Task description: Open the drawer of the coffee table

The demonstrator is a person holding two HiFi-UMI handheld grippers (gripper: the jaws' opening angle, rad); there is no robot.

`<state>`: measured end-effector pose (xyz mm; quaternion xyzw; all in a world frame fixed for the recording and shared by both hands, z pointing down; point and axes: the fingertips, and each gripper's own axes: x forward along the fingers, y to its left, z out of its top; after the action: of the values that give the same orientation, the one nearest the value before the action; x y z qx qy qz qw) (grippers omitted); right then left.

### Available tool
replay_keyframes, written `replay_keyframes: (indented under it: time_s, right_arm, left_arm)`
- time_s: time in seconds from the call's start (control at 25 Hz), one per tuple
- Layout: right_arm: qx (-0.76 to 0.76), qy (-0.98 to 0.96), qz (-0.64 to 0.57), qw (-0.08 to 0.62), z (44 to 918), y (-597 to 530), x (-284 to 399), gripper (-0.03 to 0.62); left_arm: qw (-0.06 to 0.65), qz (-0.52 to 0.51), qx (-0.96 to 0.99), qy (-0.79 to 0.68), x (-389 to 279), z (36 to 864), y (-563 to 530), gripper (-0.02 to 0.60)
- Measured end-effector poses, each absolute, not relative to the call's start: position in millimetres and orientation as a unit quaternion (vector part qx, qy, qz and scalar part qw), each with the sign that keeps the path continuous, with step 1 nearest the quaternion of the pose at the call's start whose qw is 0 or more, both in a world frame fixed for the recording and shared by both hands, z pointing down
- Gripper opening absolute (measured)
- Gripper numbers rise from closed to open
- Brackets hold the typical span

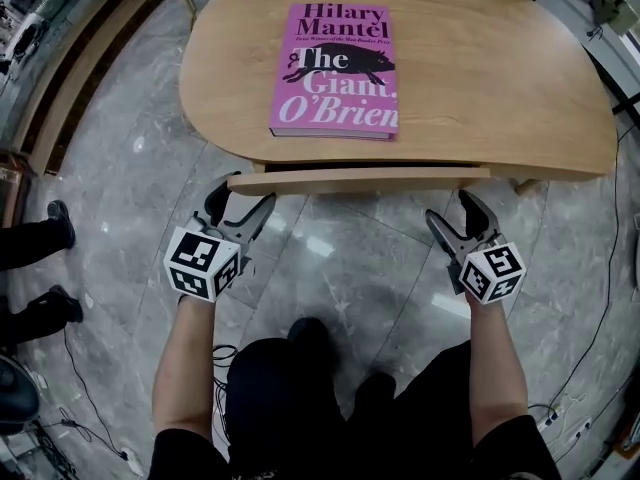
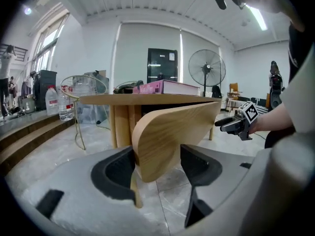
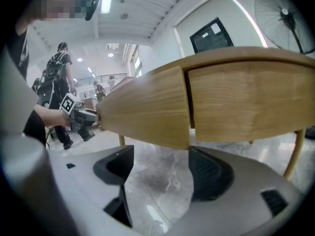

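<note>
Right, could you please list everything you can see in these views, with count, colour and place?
coffee table: one, light wood, oval, centre of the head view.
book: one, pink, lying flat on the table top.
drawer front: one, light wood, under the table's near edge, slightly out.
floor: grey marble, all round.
shoes: two, black, a bystander's, far left.
fan: one, black, behind the table in the left gripper view.
left gripper: one, grey and black, jaws apart round the drawer front's left end.
right gripper: one, same colours, jaws apart at its right end.
</note>
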<state>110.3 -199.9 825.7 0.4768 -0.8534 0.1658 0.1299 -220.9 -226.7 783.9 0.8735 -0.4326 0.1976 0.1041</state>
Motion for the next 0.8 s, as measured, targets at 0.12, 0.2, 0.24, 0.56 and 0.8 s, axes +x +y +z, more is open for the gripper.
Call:
replay_keyframes:
  time_s: [0.12, 0.2, 0.24, 0.56, 0.8]
  right_arm:
    - [0.491, -0.851, 0.137, 0.124, 811.0, -202.2, 120.6, 0.348]
    - [0.496, -0.854, 0.119, 0.105, 795.8, -209.0, 123.2, 0.322]
    - [0.494, -0.857, 0.112, 0.098, 788.8, -212.9, 122.0, 0.312]
    - [0.484, -0.863, 0.118, 0.088, 778.1, -224.5, 112.4, 0.293]
    - [0.475, -0.867, 0.116, 0.097, 777.9, -198.4, 117.8, 0.253]
  left_arm:
    - [0.105, 0.203, 0.872, -0.432, -220.7, 782.5, -226.6, 0.299]
    - [0.115, 0.197, 0.871, -0.435, -221.8, 782.1, -226.3, 0.299]
    - [0.121, 0.192, 0.871, -0.437, -222.3, 781.6, -226.2, 0.291]
    - [0.138, 0.186, 0.864, -0.446, -223.5, 778.9, -222.7, 0.275]
    - [0.131, 0.199, 0.867, -0.437, -222.5, 779.9, -195.7, 0.265]
